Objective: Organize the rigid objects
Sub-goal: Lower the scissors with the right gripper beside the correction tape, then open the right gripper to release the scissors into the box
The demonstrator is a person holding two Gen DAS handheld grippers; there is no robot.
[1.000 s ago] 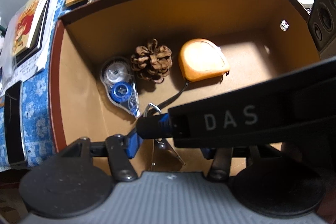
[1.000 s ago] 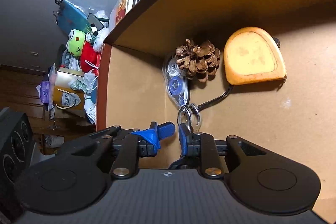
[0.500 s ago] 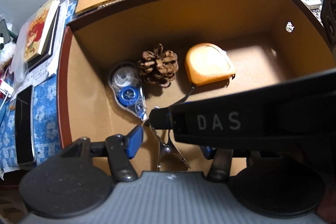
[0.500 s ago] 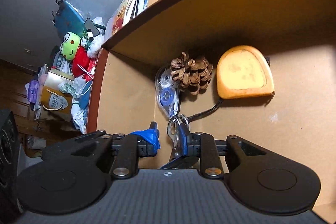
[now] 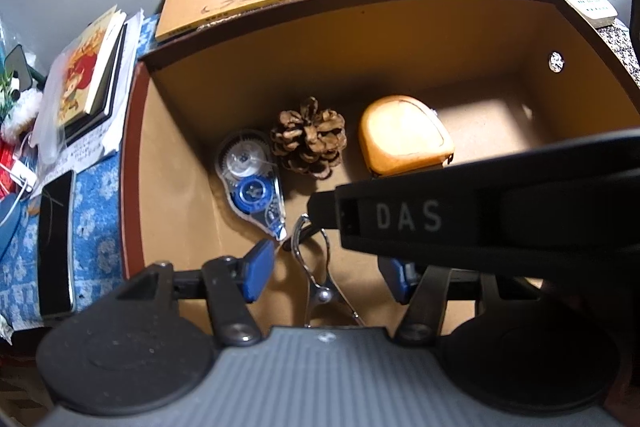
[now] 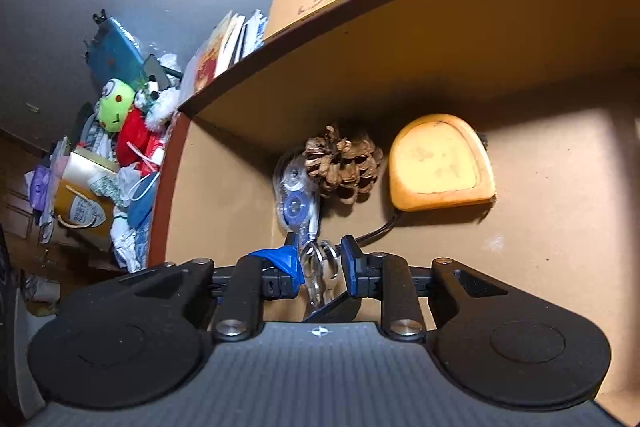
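In the left wrist view, the left tool [image 5: 326, 269] is hovering wide open and holding nothing at the lower centre, above the scissors [image 5: 316, 275] lying on the box [image 5: 180, 131] floor. The correction tape [image 5: 252, 183], pine cone [image 5: 308, 143] and tape measure [image 5: 404, 141] are sitting in a row mid-frame (probably grouped for tidiness).

In the right wrist view, the right tool [image 6: 320, 265] is closing narrowly around the scissors' finger rings at the lower centre; firm contact is unclear.
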